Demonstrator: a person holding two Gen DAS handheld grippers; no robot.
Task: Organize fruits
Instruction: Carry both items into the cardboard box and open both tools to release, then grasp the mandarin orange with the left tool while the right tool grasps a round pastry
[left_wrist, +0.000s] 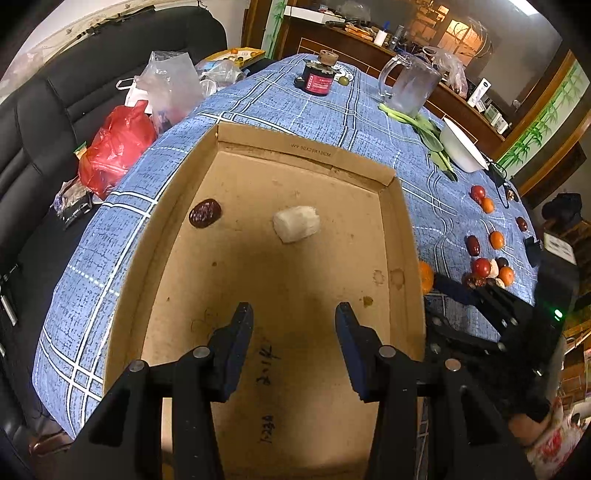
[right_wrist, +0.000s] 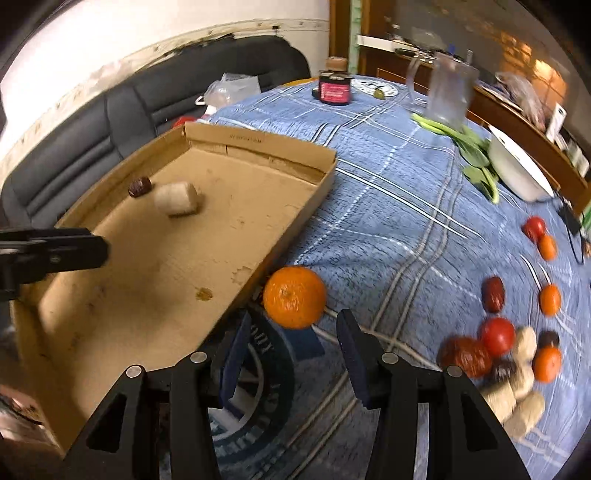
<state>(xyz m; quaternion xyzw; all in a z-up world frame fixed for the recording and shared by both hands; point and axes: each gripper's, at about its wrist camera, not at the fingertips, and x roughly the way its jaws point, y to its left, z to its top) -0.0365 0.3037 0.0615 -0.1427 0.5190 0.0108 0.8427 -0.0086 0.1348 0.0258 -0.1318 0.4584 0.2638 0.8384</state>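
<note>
A shallow cardboard tray lies on the blue plaid cloth. Inside it rest a dark red date and a white chunk. My left gripper hovers open over the tray's near half, nothing between its fingers. A large orange sits on the cloth against the tray's right wall. My right gripper is open just short of that orange, which lies ahead of the fingertips, not between the pads. Further right lie loose tomatoes, dates, small oranges and white chunks.
At the table's far end stand a dark jar, a glass pitcher, green leaves and a white bowl. A black sofa with a red bag and clear plastic bags borders the table's left.
</note>
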